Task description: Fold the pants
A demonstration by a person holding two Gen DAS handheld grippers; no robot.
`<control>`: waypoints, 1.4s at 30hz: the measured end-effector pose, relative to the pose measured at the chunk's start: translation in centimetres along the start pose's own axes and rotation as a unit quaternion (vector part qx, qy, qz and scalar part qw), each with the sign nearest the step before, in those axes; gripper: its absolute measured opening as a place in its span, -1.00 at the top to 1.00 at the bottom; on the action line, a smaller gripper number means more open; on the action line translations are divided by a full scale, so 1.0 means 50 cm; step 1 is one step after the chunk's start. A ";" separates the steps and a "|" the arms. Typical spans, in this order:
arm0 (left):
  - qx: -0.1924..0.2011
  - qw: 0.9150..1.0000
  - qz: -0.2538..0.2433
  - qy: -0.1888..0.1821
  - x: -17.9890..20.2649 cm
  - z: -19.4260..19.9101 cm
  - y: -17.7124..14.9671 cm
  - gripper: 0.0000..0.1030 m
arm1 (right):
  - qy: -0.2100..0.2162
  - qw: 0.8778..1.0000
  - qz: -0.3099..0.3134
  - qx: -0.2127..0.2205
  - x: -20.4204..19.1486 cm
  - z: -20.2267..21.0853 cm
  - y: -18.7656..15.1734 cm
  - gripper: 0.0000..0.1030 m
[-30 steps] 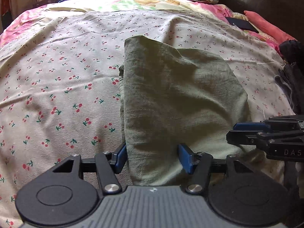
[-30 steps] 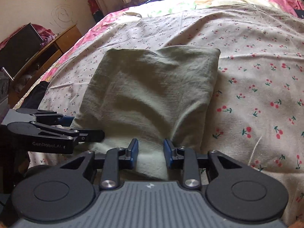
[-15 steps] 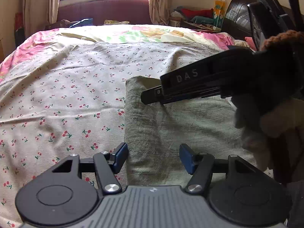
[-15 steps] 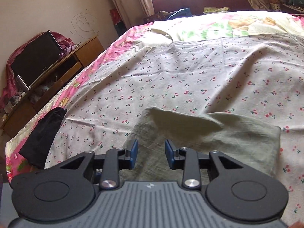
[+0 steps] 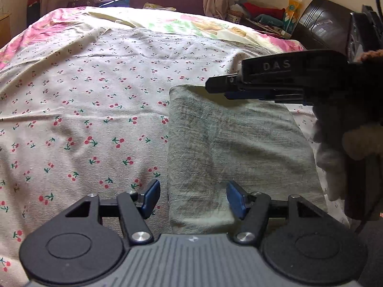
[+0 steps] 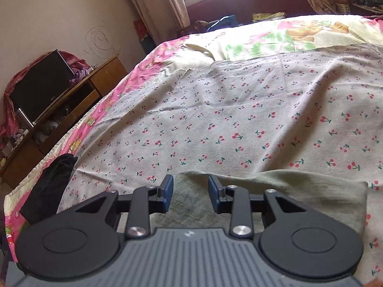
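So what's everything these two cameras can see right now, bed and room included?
pants: one, grey-green, folded flat on the bed's near edge
cherry sheet: one, white with red cherries, spread over the bed
floral bedcover: one, pink and yellow, under the sheet
dark cloth: one, black, on the bed's edge
wooden cabinet: one, brown, by the wall
curtains: beige, at the window
left gripper: black with blue pads, open, low over the pants
right gripper: black with blue pads, open, above the pants

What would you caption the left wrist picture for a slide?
Open left gripper hovers at the near edge of folded green pants on a cherry-print sheet, right gripper above.
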State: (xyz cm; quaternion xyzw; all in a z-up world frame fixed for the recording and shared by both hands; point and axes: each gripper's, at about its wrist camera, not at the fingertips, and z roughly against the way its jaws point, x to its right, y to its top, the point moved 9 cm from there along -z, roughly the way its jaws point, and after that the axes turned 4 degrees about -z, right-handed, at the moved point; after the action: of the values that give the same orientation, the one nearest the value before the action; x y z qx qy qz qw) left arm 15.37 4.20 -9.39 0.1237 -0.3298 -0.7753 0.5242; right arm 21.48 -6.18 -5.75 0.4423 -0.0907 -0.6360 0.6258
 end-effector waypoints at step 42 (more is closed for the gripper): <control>-0.076 0.992 -0.068 0.080 0.040 -0.044 -0.042 -0.64 | -0.057 0.998 -0.036 -0.004 0.091 0.173 -0.214 0.16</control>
State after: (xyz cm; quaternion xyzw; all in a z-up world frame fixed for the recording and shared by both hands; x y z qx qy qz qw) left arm 14.19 2.08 -12.06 0.1677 -0.2179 -0.8195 0.5028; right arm 8.77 -11.78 -9.84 0.4059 -0.1081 -0.6826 0.5980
